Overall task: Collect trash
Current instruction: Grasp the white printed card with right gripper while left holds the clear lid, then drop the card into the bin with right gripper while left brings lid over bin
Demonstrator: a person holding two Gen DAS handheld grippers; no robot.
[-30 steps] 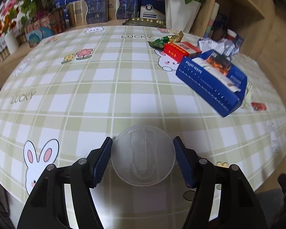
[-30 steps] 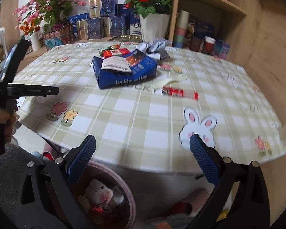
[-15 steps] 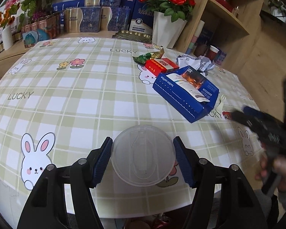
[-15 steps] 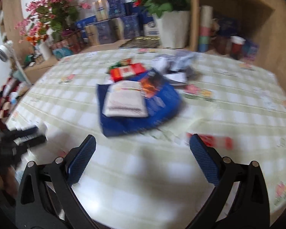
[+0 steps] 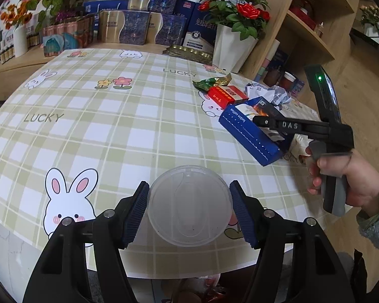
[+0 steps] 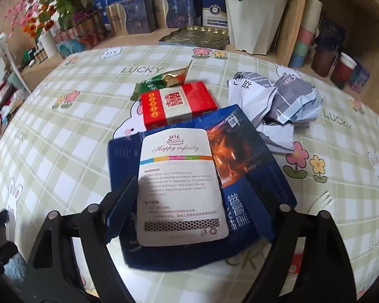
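My left gripper (image 5: pixel 189 210) is shut on a clear plastic cup lid (image 5: pixel 189 205), held over the table's near edge above the bin (image 5: pixel 202 290). My right gripper (image 6: pixel 189 207) is open, its jaws on either side of the blue coffee box (image 6: pixel 252 176), which has a white card (image 6: pixel 179 186) on top. From the left wrist view the right gripper (image 5: pixel 262 121) reaches over that box (image 5: pixel 247 133). Behind it lie a red pack (image 6: pixel 176 103), a green-gold wrapper (image 6: pixel 164 80) and crumpled paper (image 6: pixel 278 103).
The round table (image 5: pixel 113 126) has a plaid bunny cloth. A white flower pot (image 6: pixel 252 17), boxes (image 5: pixel 139 25) and a gold tray (image 6: pixel 197 36) stand at the back. A wooden shelf (image 5: pixel 303 25) with cups is at the right.
My right gripper has moved forward and down over the blue box, so its jaws now straddle it. My left gripper has drawn back toward the table edge with the lid.
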